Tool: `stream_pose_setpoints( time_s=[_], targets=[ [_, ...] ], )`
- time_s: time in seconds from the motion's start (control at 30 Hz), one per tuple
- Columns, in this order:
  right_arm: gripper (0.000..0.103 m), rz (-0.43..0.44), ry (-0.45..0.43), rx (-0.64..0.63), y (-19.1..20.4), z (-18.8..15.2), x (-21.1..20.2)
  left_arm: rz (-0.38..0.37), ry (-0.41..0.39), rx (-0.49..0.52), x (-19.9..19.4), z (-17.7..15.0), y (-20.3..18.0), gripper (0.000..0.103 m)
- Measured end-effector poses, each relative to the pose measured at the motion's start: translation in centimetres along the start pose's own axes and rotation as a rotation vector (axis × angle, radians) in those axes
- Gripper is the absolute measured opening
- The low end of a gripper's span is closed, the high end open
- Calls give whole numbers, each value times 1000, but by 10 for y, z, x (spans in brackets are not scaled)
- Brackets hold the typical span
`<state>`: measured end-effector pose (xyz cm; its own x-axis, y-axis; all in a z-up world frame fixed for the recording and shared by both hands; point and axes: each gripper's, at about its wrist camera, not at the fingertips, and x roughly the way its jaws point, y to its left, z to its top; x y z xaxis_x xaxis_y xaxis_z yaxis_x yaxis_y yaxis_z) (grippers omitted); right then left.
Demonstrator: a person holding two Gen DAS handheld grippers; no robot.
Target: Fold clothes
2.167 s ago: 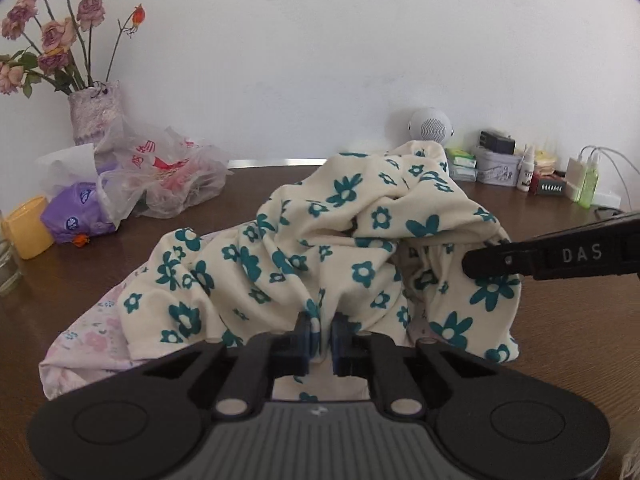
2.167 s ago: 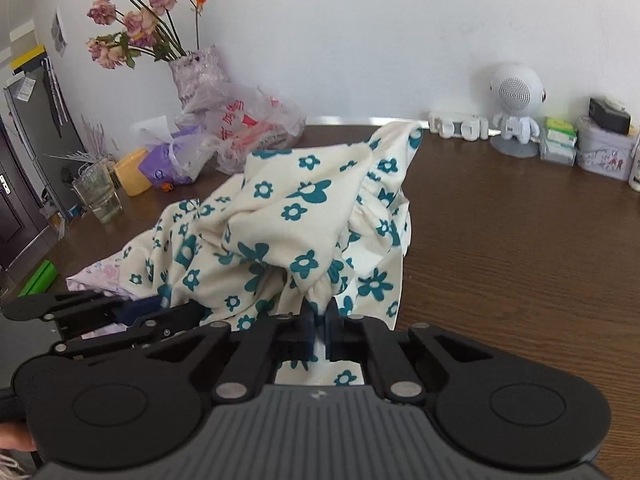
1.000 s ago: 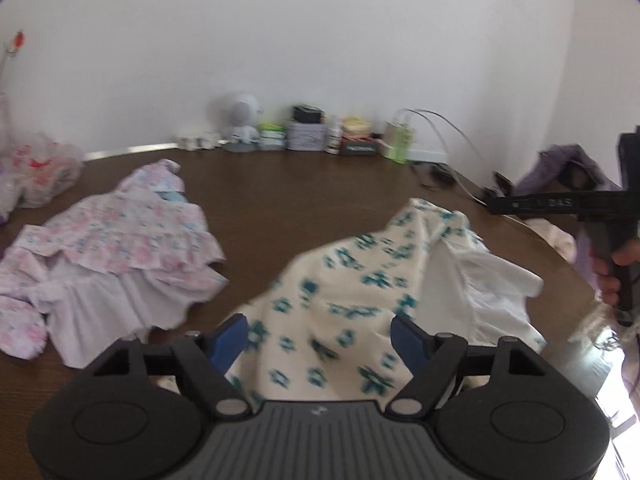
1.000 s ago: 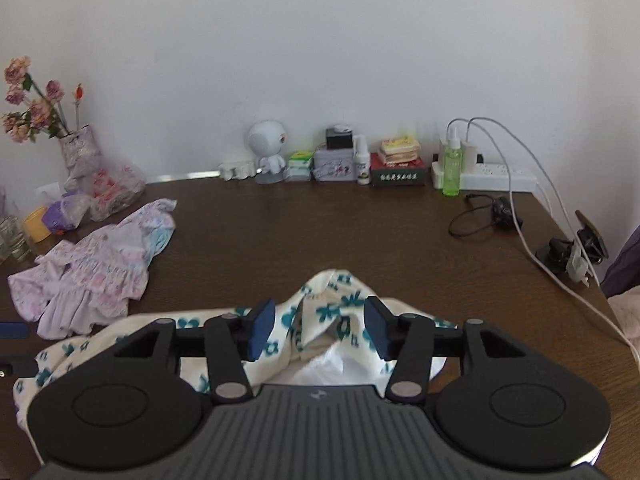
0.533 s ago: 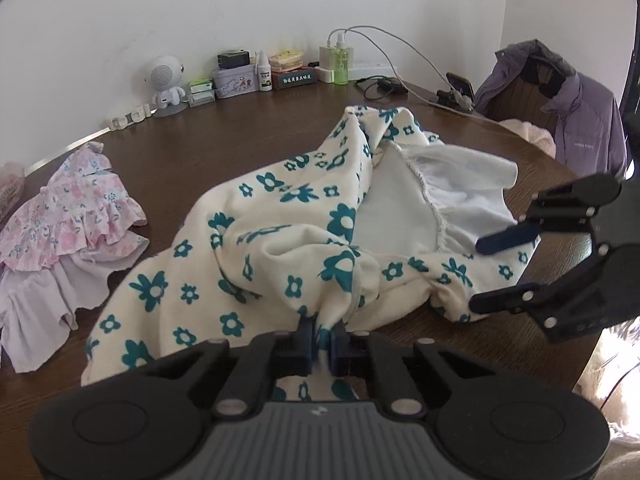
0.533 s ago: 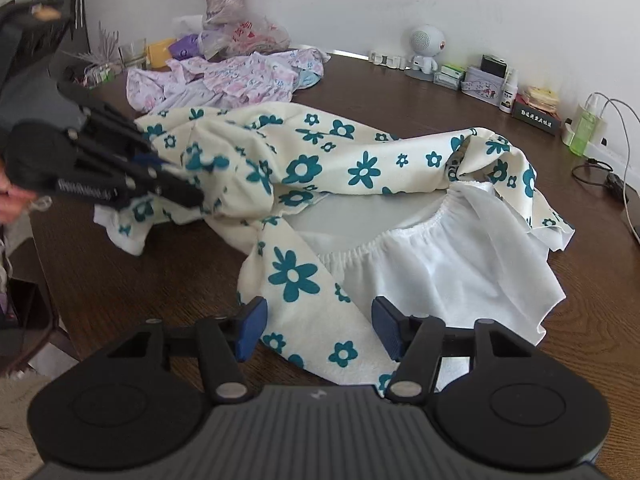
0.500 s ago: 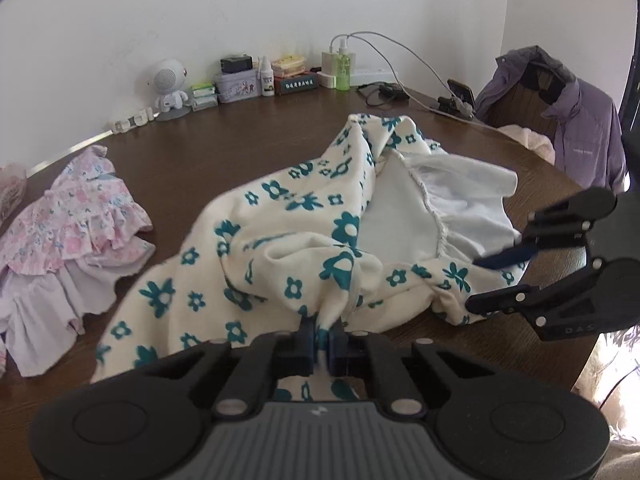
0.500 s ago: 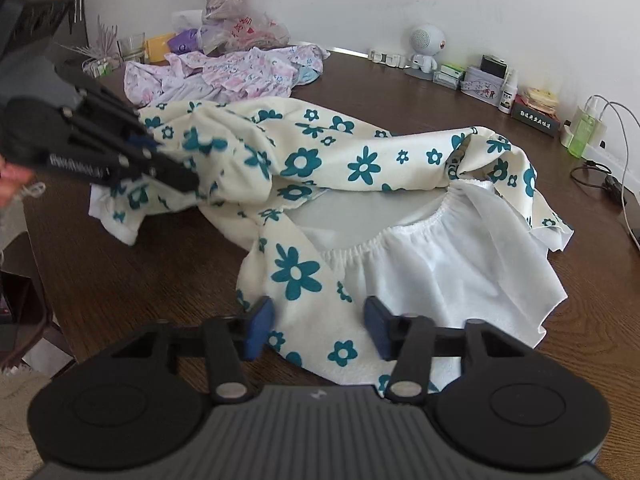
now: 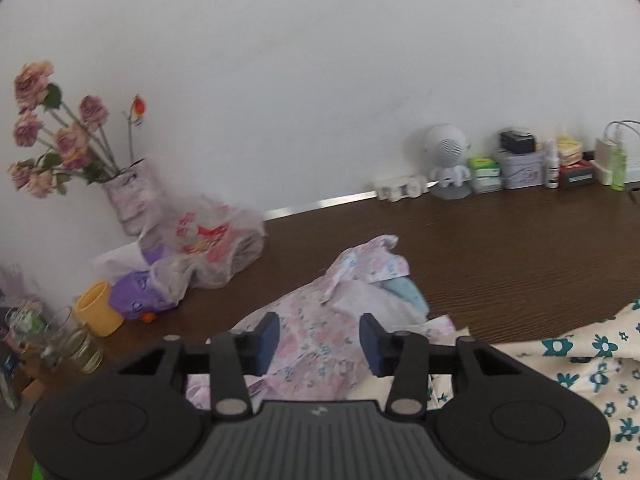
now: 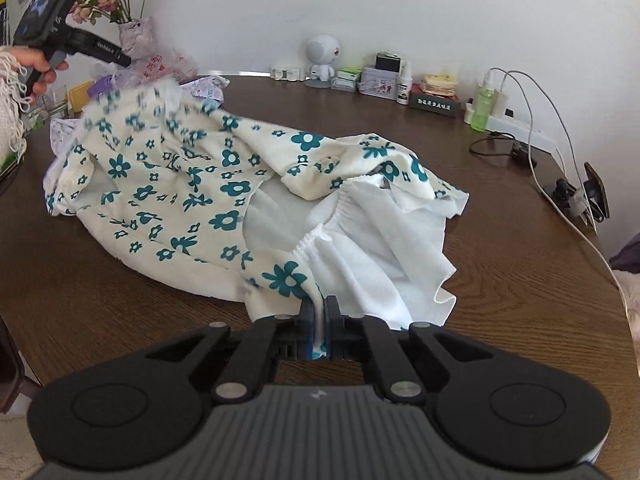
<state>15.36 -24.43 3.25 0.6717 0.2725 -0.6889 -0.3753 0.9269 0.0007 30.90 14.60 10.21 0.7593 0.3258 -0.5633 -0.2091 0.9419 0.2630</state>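
1. My right gripper (image 10: pixel 319 322) sits low over the near edge of the brown table (image 10: pixel 500 208), its two blue pads pressed together on a fold of the cream dress with teal flowers (image 10: pixel 192 184), right where the printed cloth meets the white lining (image 10: pixel 372 248).
2. The dress sprawls across the table from that pinch out toward 10 o'clock, lining spilling toward 2 o'clock, gathered seam showing.
3. Its far end, up at 10 o'clock in the right wrist view, is blurred, so I can't say how it lies there.
4. My left gripper (image 9: pixel 318 343) is wide apart, pads holding nothing, level with the table and pointing at the wall.
5. Seen from the right wrist camera, that left tool (image 10: pixel 60 36) is raised at 10 o'clock, well above the cloth, my left hand (image 10: pixel 38 66) wrapped round its handle, nose tilted down toward 4 o'clock.
6. Straight ahead between the left pads lies the pink floral garment (image 9: pixel 332 320), crumpled on the table.
7. The cream dress's edge shows at 4 o'clock in that left view.
8. At 10 o'clock from the left gripper stands a vase of pink roses (image 9: pixel 132 196), with a crinkled plastic bag (image 9: pixel 208 248) just beside it and a yellow cup (image 9: pixel 98 308) near the table's edge.
9. Along the wall at 1 o'clock: a small white robot-shaped speaker (image 9: pixel 447 160), tins and bottles.
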Motion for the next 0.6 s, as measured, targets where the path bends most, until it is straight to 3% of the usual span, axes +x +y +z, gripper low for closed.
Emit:
stream_pose_setpoints(
  time_s=[0.03, 0.17, 0.33, 0.47, 0.6],
  targets=[
    [6, 4, 0, 15, -3, -1, -2, -10, 9, -16, 1, -7, 5, 49],
    [13, 12, -3, 53, -11, -4, -10, -206, 57, -23, -26, -52, 16, 65],
    [46, 29, -18, 9, -1, -3, -13, -342, 128, 31, -67, -114, 8, 73],
    [49, 30, -11, -53, 13, -5, -8, -417, 182, 6, -80, -149, 4, 76],
    [49, 15, 8, -78, 20, -7, 3, -415, 168, 28, -84, -164, -7, 75]
  ],
)
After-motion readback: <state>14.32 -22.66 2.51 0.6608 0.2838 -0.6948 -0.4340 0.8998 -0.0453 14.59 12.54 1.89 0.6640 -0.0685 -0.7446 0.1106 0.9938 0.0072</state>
